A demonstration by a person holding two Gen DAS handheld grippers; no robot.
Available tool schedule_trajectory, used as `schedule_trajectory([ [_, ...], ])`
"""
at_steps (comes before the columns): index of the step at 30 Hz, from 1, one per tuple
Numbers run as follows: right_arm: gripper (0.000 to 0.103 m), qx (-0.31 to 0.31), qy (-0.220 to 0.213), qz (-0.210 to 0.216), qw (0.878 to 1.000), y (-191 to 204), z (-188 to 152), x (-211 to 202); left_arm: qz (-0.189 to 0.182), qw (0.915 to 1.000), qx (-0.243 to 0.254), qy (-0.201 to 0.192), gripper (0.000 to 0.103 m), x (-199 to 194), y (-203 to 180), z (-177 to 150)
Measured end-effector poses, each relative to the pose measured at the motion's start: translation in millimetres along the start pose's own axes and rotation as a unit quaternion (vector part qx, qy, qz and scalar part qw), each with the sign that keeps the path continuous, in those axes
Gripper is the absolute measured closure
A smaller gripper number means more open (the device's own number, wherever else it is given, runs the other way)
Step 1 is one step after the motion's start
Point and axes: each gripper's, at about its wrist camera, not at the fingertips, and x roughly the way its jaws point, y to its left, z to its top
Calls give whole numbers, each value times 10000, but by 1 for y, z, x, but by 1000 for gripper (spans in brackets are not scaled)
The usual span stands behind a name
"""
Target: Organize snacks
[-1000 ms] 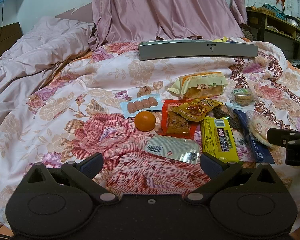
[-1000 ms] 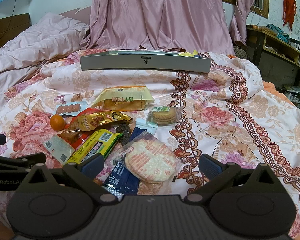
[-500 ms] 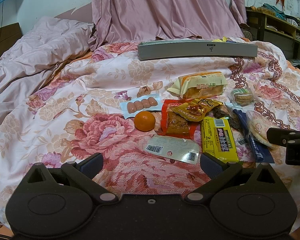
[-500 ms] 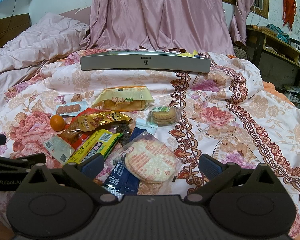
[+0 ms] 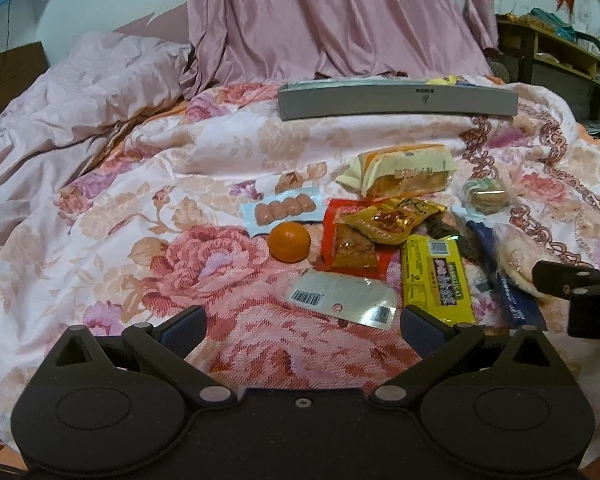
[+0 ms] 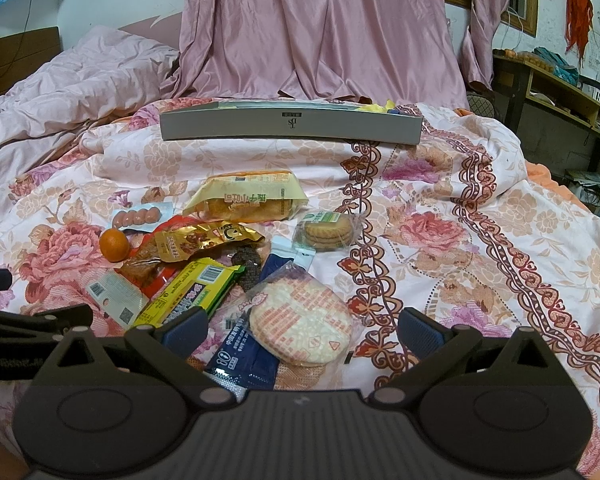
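Snacks lie heaped on the bed, none boxed yet. I see the rice cracker [image 6: 302, 326] directly ahead of my right gripper [image 6: 300, 330], flat, round, in clear wrap; the left gripper [image 5: 302, 326] faces the silver packet [image 5: 342, 298], long axis crosswise. Both jaws gape wide, empty. The grey box [image 6: 290, 122] waits beyond.

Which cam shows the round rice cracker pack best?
Right wrist: the rice cracker pack lies whole and close between the open fingers. Left wrist shows only a blurred part at the right edge, cut off by the right gripper.
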Motion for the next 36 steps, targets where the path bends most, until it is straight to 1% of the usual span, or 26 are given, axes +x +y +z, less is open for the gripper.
schedule_trajectory([
  [5, 0, -41, -73, 21, 10000, -1, -1, 0, -27, 9997, -131, 225, 1, 6, 7, 0],
  [12, 0, -117, -245, -20, 9996, -1, 1, -11, -202, 9997, -96, -26, 1, -3, 6, -2],
  [16, 0, -36, -169, -49, 9998, -10, -3, -11, -229, 9997, -73, -59, 1, -1, 6, -3],
  [19, 0, 84, -131, -86, 9998, -20, -5, -10, -359, 9992, -125, -151, 1, 0, 7, -4],
  [24, 0, 304, -70, -88, 9995, -35, -11, -5, -469, 9988, -56, -125, 1, 1, 5, -3],
  [27, 0, 398, -124, -13, 9991, -38, -7, -4, -410, 9990, 106, -143, 1, 4, 0, 1],
  [32, 0, 233, -181, 54, 9996, -32, -7, -3, -182, 9994, 296, -12, 1, 17, -4, 6],
  [34, 0, 211, -177, 60, 9996, -31, -6, -1, -196, 9992, 336, -19, 1, 24, -3, 6],
  [36, 0, 176, -160, 46, 9997, -30, -6, 2, -295, 9992, 248, -52, 1, 30, 0, 7],
])
